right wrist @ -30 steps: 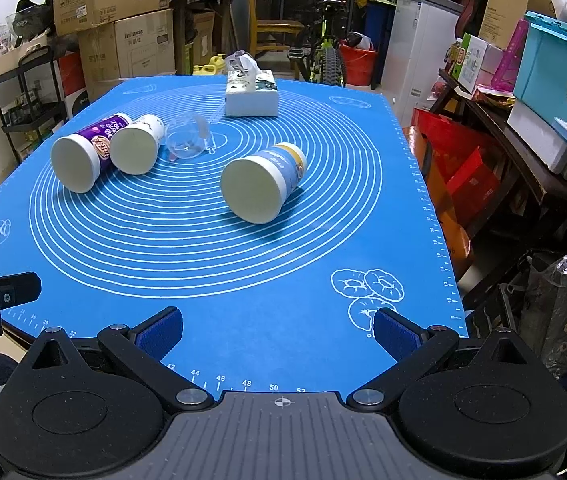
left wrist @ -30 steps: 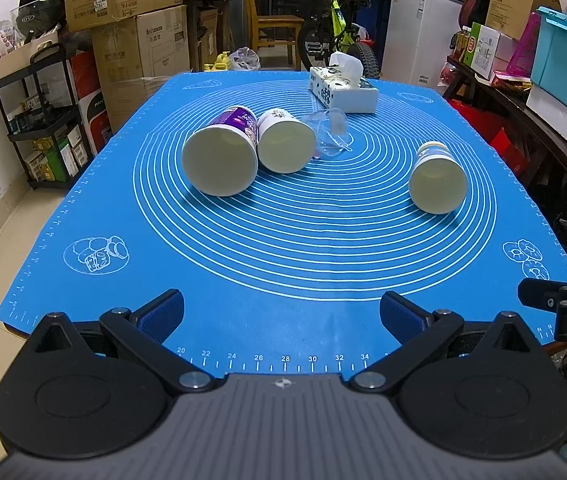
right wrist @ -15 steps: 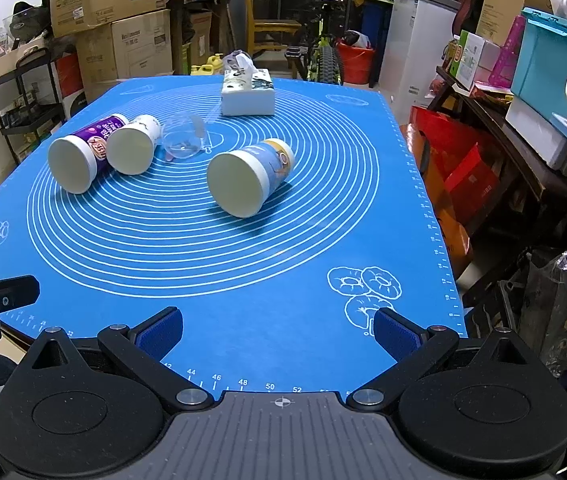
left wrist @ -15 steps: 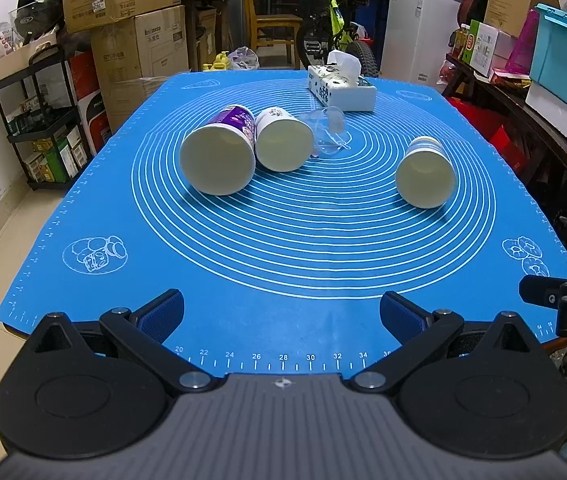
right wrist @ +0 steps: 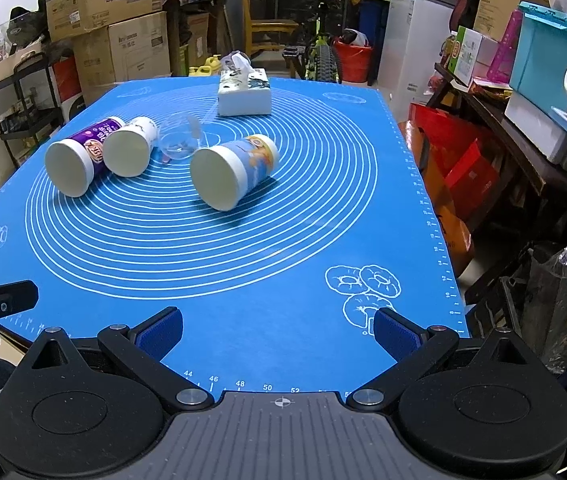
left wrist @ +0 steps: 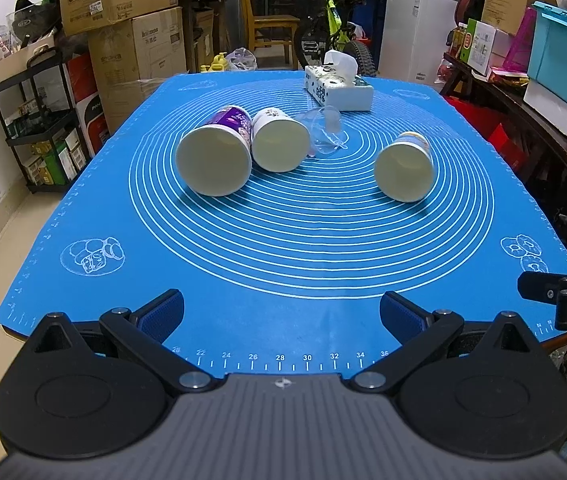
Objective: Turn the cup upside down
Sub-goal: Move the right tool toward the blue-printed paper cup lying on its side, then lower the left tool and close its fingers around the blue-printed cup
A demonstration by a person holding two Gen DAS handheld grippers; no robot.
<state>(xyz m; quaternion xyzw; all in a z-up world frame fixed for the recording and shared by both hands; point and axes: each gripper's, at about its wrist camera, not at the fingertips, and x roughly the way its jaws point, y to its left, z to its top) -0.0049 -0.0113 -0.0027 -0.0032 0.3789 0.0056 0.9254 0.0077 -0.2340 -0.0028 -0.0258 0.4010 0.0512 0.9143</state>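
Three paper cups lie on their sides on the blue mat (left wrist: 283,256), mouths toward me: a purple cup (left wrist: 215,156) (right wrist: 79,158), a white cup (left wrist: 279,142) (right wrist: 129,148) touching it, and a blue-and-orange cup (left wrist: 403,168) (right wrist: 231,170) alone to the right. A clear plastic cup (left wrist: 325,132) (right wrist: 179,142) lies behind them. My left gripper (left wrist: 281,314) is open and empty at the mat's near edge. My right gripper (right wrist: 279,330) is open and empty, to the right of it, also at the near edge.
A tissue box (left wrist: 339,88) (right wrist: 245,92) stands at the far end of the mat. Cardboard boxes (left wrist: 123,20) and a black shelf (left wrist: 35,120) stand at the left. A cluttered shelf with a teal bin (right wrist: 555,64) runs along the right.
The blue-and-orange cup has shifted left in both views. Both grippers stay open at the near edge.
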